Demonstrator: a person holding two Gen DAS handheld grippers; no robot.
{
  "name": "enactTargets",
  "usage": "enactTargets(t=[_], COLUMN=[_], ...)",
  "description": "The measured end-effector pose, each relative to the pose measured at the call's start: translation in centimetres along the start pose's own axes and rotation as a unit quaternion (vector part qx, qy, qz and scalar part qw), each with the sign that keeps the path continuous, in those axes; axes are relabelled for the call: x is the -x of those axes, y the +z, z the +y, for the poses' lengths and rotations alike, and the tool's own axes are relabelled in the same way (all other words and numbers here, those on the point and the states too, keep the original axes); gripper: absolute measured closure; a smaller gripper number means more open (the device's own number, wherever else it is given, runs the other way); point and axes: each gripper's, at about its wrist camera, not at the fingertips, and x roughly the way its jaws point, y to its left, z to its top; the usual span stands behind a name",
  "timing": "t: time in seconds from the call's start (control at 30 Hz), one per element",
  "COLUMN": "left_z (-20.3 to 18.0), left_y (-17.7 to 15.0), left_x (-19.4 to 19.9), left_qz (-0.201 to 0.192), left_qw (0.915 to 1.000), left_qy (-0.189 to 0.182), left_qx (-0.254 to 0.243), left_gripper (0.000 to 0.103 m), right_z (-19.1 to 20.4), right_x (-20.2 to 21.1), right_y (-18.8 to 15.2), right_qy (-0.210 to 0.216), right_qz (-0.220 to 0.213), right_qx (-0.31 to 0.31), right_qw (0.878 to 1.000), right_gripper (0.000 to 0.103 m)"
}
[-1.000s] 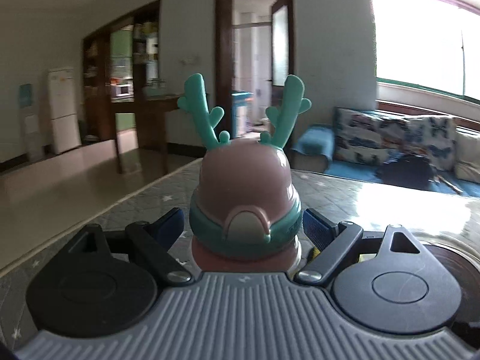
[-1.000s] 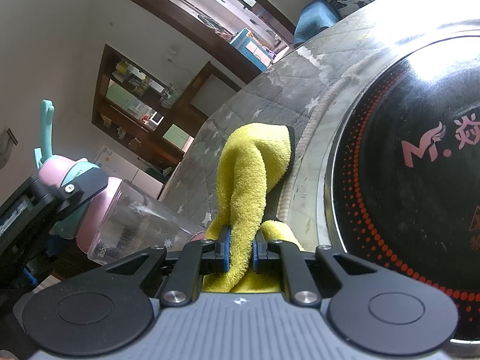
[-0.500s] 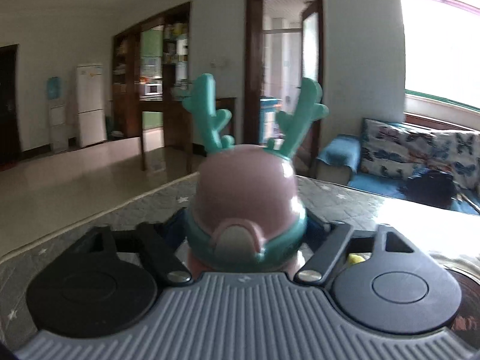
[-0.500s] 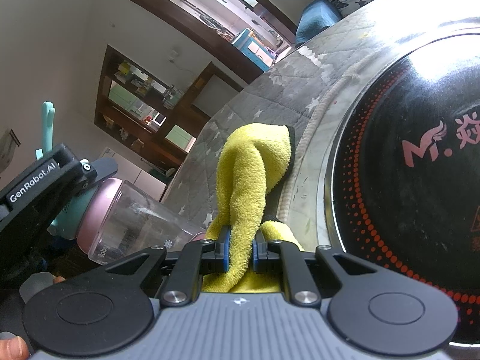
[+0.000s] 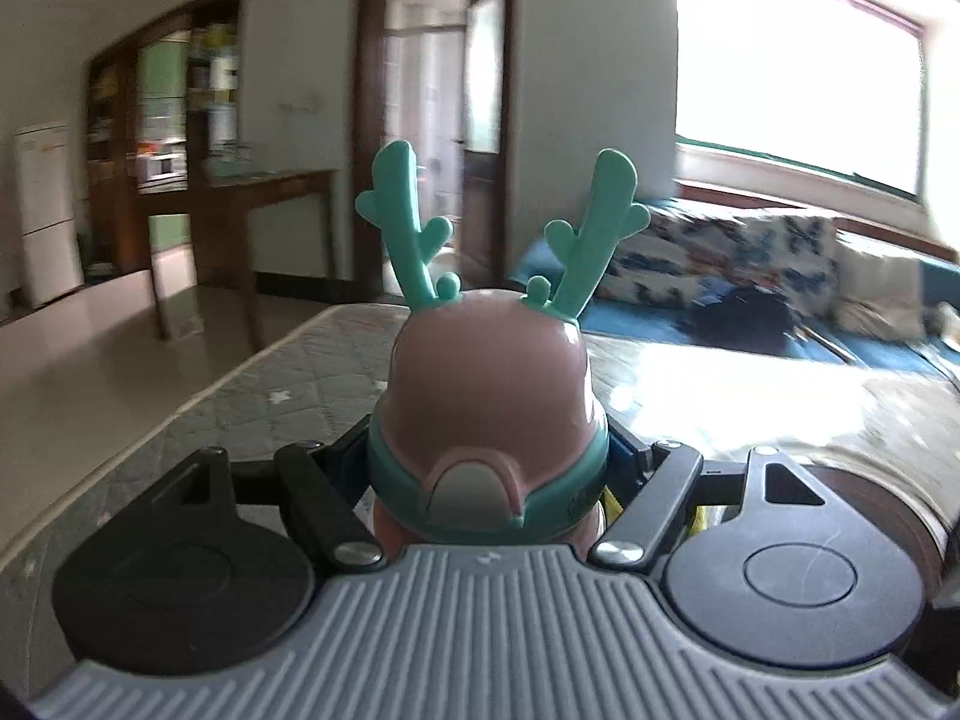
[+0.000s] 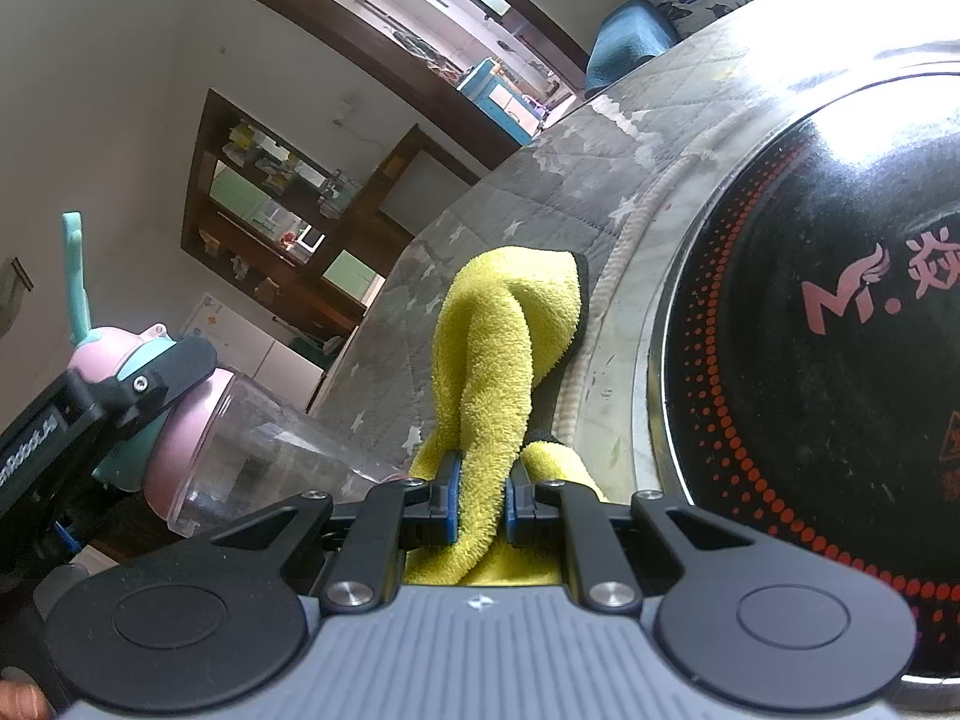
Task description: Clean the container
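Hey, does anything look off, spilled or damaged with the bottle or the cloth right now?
Nothing stands out. The left gripper clamps the antlered bottle at its teal collar; its clear body shows no spill. The right gripper pinches the yellow cloth, bunched on the quilted table.

The bottle [image 6: 264, 450] has clear smooth plastic walls and a glossy pink lid [image 5: 489, 384]; beside it, the fluffy yellow terry cloth [image 6: 492, 360]; the quilted grey table cover [image 6: 570, 192].

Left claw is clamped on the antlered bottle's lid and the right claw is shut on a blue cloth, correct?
Not quite: the cloth in the right claw is yellow, not blue, as the right wrist view shows. The rest stands: the left claw is clamped on the antlered bottle's lid.
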Motion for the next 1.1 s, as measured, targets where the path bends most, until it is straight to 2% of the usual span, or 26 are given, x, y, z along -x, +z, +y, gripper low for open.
enactTargets(t=[0.2, 0.3, 0.4, 0.5, 0.7, 0.97, 1.0, 1.07, 1.1], left_z=[3.2, 4.8, 6.3, 6.2, 3.8, 3.9, 3.8, 3.8, 3.9], left_y=[0.5, 0.9, 1.0, 0.7, 0.4, 0.1, 0.0, 0.2, 0.3], left_x=[-0.5, -0.7, -0.8, -0.7, -0.9, -0.2, 0.1, 0.7, 1.0], left_qz=[0.023, 0.039, 0.048, 0.041, 0.022, 0.023, 0.019, 0.012, 0.006], left_qw=[0.9947, 0.9908, 0.9884, 0.9886, 0.9871, 0.9888, 0.9888, 0.9888, 0.9888], left_qy=[-0.095, -0.127, -0.143, -0.143, -0.137, -0.128, -0.128, -0.13, -0.13], left_qx=[-0.034, -0.026, -0.015, -0.022, -0.08, -0.072, -0.074, -0.073, -0.072], left_gripper=[0.029, 0.029, 0.029, 0.029, 0.029, 0.029, 0.028, 0.018, 0.017], right_z=[0.3, 0.4, 0.5, 0.8, 1.5, 1.5, 1.4, 1.4, 1.5], right_x=[0.0, 0.0, 0.0, 0.0, 0.4, -0.2, -0.2, -0.2, -0.1], right_y=[-0.1, -0.1, 0.0, 0.2, 0.7, 1.2, 1.1, 1.1, 1.1], right_qy=[-0.007, -0.009, -0.012, -0.017, -0.032, -0.036, -0.035, -0.031, -0.03], right_qz=[-0.002, -0.002, 0.0, 0.0, -0.015, -0.018, -0.018, -0.02, -0.02], right_qx=[0.002, 0.002, 0.004, 0.008, 0.03, 0.037, 0.036, 0.034, 0.033], right_qw=[1.0, 1.0, 1.0, 1.0, 0.999, 0.999, 0.999, 0.999, 0.999], right_gripper=[0.091, 0.091, 0.09, 0.088, 0.081, 0.081, 0.082, 0.083, 0.085])
